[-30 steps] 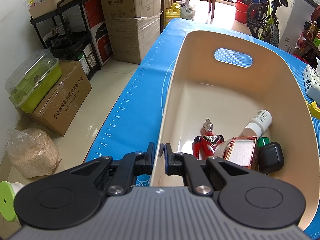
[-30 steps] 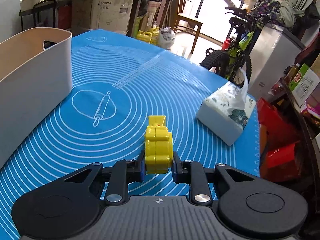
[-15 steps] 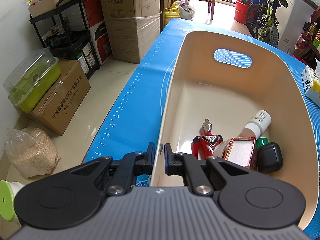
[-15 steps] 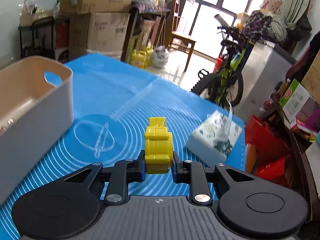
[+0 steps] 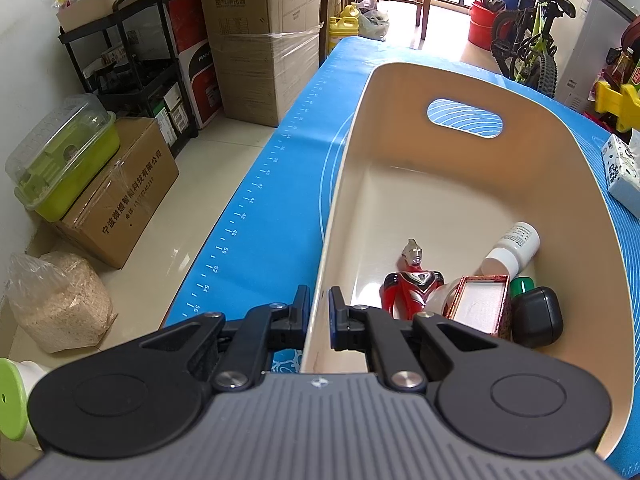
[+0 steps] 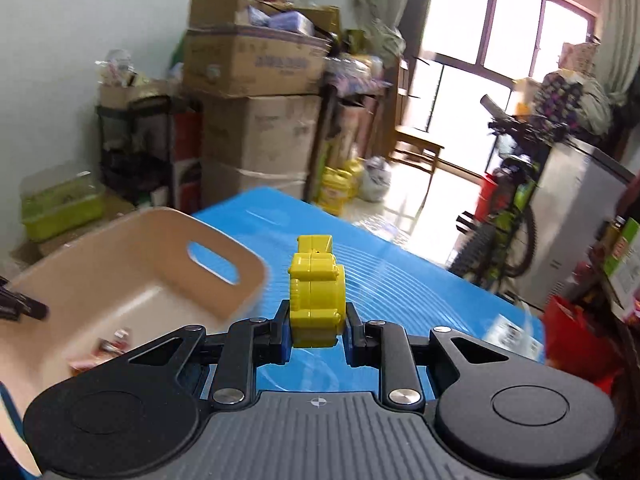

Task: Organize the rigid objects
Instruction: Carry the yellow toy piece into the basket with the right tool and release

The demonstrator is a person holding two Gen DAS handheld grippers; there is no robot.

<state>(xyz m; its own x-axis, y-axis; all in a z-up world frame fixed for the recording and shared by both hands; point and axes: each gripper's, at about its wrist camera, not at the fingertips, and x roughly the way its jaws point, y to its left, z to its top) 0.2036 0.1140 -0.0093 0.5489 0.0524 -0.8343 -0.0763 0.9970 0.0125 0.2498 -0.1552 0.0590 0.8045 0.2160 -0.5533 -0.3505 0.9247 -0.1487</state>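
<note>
I'm lifting the right gripper point(image 6: 318, 330) off the blue mat point(image 6: 400, 280) and swinging it toward the beige bin point(image 6: 132, 264) at ten o'clock — a second ago the yellow toy point(image 6: 316, 300) was sitting low over the mat, and now it's riding clear, clamped between the jaws. I judge a drop into the bin is coming next. The left gripper point(image 5: 319, 314) is pinching the bin's near wall, steadying it. Boxes point(image 6: 252, 80), a bicycle point(image 6: 508, 216) and a bright window are crowding the room behind; a tissue pack point(image 5: 622, 172) is lying at three o'clock.
</note>
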